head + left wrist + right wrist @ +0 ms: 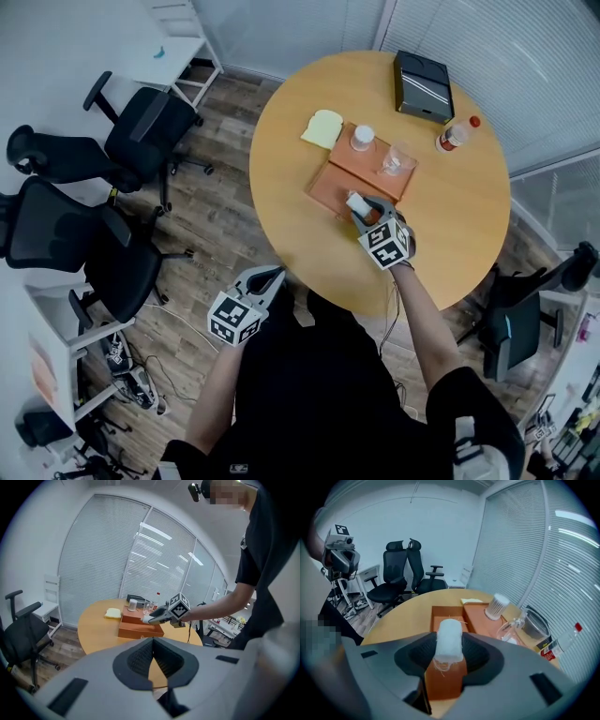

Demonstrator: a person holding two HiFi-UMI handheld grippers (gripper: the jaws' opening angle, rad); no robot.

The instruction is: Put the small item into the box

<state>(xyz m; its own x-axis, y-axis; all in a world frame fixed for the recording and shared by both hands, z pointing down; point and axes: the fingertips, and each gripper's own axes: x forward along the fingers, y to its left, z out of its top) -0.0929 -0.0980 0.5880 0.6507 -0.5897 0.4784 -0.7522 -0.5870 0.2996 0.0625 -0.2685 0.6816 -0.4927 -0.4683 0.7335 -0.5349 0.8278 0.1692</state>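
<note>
Window blinds run round this office room, and a round wooden table stands in the middle. On it lies an open orange box. Just beside the box is a flat orange tray with a white cup and a clear glass on it. The right gripper is squeezing the small item, a white roll with loose threads at its end. It looks like cloth, but I cannot be sure. The roll hangs in the air over the near end of the box and is not inside yet. The left gripper waits low by the person's body, away from the table. Its jaws are a little apart with nothing in them.

To do this step well, I think the hand should go down slowly until the roll is below the box walls, over the middle of the box. Then the jaws should let go all the way. Keep away from the tray side, so the glass does not get bumped. Lift straight up after, so the threads do not catch and pull the roll back out
</note>
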